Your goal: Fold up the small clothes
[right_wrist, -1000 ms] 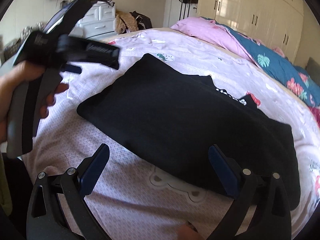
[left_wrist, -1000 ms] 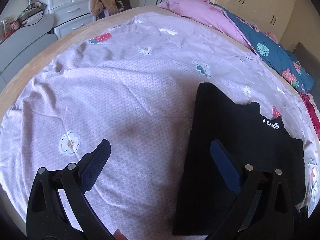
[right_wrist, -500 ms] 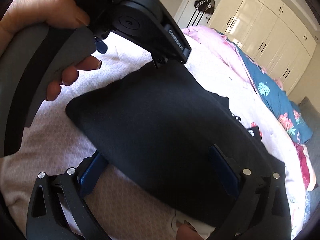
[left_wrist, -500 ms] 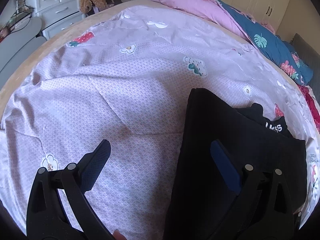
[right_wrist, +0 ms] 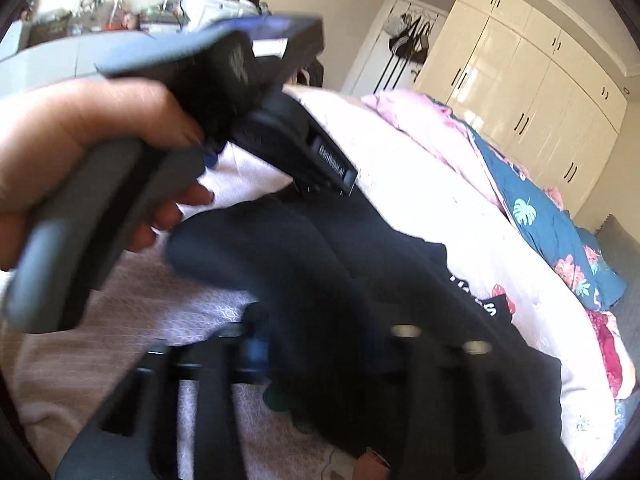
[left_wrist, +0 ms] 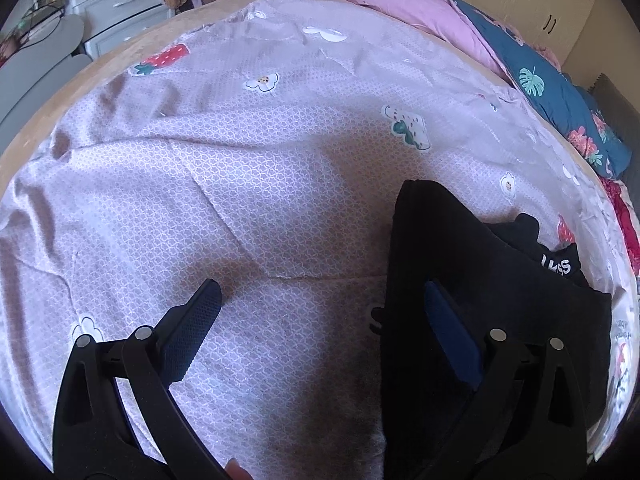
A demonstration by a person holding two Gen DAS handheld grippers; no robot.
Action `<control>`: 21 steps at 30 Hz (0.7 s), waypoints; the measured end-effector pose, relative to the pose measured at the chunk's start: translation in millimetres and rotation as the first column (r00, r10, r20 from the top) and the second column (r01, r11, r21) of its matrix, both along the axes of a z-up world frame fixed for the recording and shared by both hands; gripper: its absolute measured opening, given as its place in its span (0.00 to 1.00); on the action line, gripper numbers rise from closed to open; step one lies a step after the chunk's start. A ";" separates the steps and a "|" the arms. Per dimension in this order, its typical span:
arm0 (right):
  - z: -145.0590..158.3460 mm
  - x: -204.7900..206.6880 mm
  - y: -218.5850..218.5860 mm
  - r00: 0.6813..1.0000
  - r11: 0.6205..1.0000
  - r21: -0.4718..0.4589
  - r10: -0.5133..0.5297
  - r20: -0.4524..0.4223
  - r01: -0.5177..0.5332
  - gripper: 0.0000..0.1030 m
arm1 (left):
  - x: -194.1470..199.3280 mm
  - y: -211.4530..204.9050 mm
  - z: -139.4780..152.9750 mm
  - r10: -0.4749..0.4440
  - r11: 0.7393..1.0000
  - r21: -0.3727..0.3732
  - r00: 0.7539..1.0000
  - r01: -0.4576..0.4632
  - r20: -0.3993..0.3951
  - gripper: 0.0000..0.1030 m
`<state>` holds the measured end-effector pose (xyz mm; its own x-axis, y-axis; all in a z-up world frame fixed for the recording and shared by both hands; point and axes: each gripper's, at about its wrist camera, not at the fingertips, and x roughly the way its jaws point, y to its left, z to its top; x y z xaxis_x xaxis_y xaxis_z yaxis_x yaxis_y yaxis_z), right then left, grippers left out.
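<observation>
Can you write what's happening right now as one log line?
left gripper: open, over bedsheet | right gripper: jaws just been closing, pinching black garment | fold: not finished

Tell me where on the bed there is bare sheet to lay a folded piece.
Free: the wide stretch of lilac sheet left of the black garment, running up to the bed's tan edge. Crowded: the right side, with the garment, the pink duvet and blue floral quilt.

The folded garment [left_wrist: 472, 280] lies on the bedsheet [left_wrist: 240, 184], toward its right side. Behind the sheet sits the quilt [left_wrist: 552, 92], with drawers [left_wrist: 120, 4] off its far left corner.
</observation>
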<state>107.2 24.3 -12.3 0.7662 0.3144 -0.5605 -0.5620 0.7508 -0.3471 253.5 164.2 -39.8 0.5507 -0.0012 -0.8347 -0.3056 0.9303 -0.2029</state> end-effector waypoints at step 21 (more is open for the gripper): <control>30.4 -33.2 -93.4 0.987 0.970 0.205 -0.148 0.064 0.132 0.07 | -15.1 -88.8 59.7 -0.152 0.953 -0.226 0.963 0.203 0.224 0.15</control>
<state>74.0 -69.2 18.1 0.8495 0.3004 -0.4338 -0.4236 0.8785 -0.2211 238.4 75.5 19.9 0.6797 -0.3043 -0.6674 -0.0688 0.8794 -0.4710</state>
